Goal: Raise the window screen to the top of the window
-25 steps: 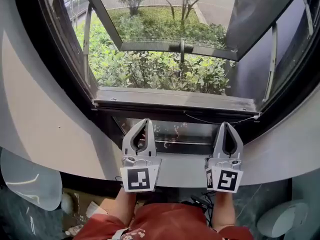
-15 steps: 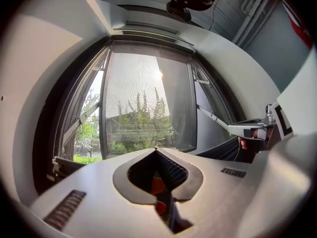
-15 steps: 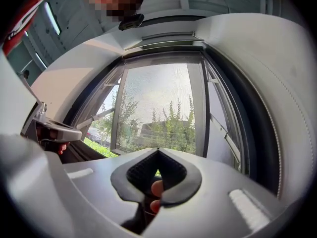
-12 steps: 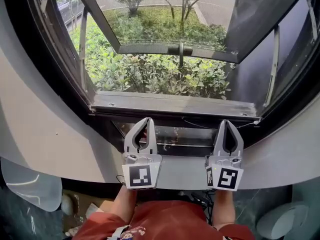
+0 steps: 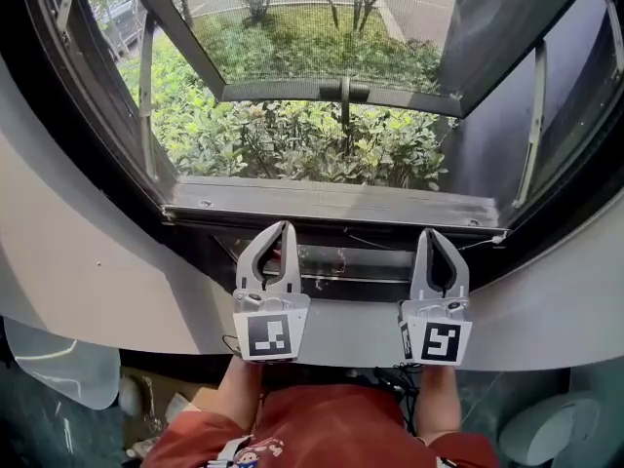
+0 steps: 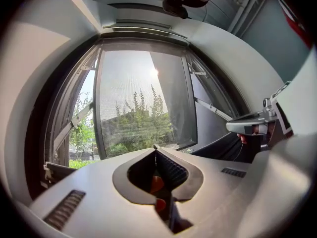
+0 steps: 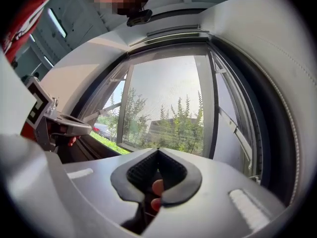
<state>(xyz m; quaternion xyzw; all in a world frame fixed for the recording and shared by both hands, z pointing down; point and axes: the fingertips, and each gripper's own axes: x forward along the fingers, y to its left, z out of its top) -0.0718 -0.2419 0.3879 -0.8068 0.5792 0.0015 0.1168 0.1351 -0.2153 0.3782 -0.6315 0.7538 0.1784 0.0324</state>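
Observation:
The window screen's grey bottom rail [image 5: 331,203] lies low along the sill, with a thin cord [image 5: 419,238] trailing near its right end. Fine mesh [image 6: 138,113] shows across the out-swung sash [image 5: 341,91] beyond it. My left gripper [image 5: 284,226] is shut and empty, with its tip just under the rail's left part. My right gripper [image 5: 430,234] is also shut and empty, just under the rail's right part. Each gripper view looks up past its shut jaws, left gripper [image 6: 155,148] and right gripper [image 7: 158,150], at the window opening.
A dark curved window frame [image 5: 88,144] and a pale wall panel [image 5: 68,261] surround the opening. Metal stay arms [image 5: 531,125] hold the sash outward. Green shrubs [image 5: 292,144] grow outside. The person's red clothing [image 5: 322,432] fills the bottom edge, and a pale seat [image 5: 58,364] sits at the lower left.
Both grippers have edged forward towards the rail, staying shut. The head view has tilted, so the sill and sash sit slightly lower and further left.

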